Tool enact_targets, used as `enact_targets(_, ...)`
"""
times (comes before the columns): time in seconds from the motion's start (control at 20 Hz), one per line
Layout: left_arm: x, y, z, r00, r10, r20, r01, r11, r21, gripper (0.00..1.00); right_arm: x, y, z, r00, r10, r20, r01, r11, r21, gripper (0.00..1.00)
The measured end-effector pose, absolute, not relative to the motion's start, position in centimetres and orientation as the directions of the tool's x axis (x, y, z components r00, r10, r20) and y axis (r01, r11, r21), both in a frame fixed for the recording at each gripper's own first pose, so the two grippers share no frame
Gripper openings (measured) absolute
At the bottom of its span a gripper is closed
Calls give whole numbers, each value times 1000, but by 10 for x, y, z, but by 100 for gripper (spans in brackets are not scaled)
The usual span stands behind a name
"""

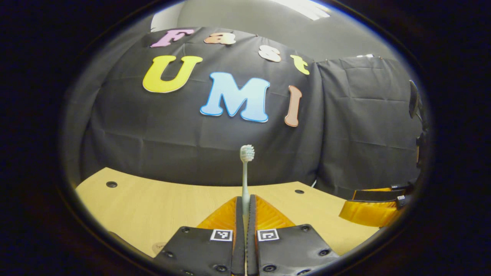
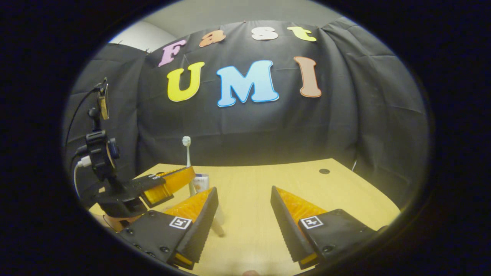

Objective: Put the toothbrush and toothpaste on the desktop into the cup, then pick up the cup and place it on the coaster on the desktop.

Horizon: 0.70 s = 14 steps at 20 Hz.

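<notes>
— Left gripper (image 1: 245, 209) first: what has it got?

— One toothbrush (image 1: 246, 168), pinched between its two fingers, which press on the handle from both sides. The brush stands upright above the desktop (image 1: 153, 207), bristle head at the top; the handle is a thin, pale, smooth stick, the head a small rounded tuft of white bristles.

— And from the right gripper view?

— Same toothbrush (image 2: 187, 153), counted once, held upright in the left gripper (image 2: 172, 182) over the far left part of the desktop (image 2: 249, 191). Just behind that gripper sits one small white object with a blue mark (image 2: 201, 181) (too hidden to name).

— How about the right gripper (image 2: 243, 207)?

— Released: its two fingers stand well apart with bare wood between them. Each finger is a ribbed, wedge-shaped pad, and each carries one square black-and-white marker on its matte dark housing.

— Anything else on the surface?

— A light wooden top with visible grain and round dark holes: two seen from the left gripper view, one (image 2: 324, 171) from the right. A thin pale stick (image 2: 218, 226) lies beside the right gripper's left finger; I cannot tell what it is.
</notes>
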<state>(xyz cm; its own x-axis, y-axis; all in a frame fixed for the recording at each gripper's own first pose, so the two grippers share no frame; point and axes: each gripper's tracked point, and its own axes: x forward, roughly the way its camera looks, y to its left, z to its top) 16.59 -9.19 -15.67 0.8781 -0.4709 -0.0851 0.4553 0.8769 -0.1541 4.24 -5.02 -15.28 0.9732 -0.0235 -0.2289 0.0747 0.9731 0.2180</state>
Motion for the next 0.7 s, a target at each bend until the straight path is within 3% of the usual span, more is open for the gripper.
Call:
enact_targets(0.2, 164, -91, -155, 879, -474, -57, 459, 872, -170, 11, 40, -52, -153, 971, -22, -237, 74, 974, 215, 88)
enact_targets(0.35, 162, -92, -166, 876, -473, -92, 457, 876, -151, 27, 38, -51, -150, 971, -21, -238, 74, 973, 217, 88)
enact_targets(0.4, 160, -90, -166, 879, -466, -102, 451, 881, -144, 38, 37, -51, -149, 971, -23, -238, 75, 974, 215, 88)
enact_targets(0.45, 161, -86, -163, 880, -463, -101, 448, 882, -143, 36, 37, -51, -146, 971, -22, -237, 74, 974, 213, 88)
enact_targets(0.55, 157, -83, -154, 885, -458, -87, 444, 884, -143, 57, 38, -48, -143, 972, -18, -236, 70, 974, 214, 88)
enact_targets(0.7, 150, -77, -144, 891, -446, -88, 431, 891, -146, 75, 39, -41, -135, 970, -8, -244, 61, 975, 211, 88)
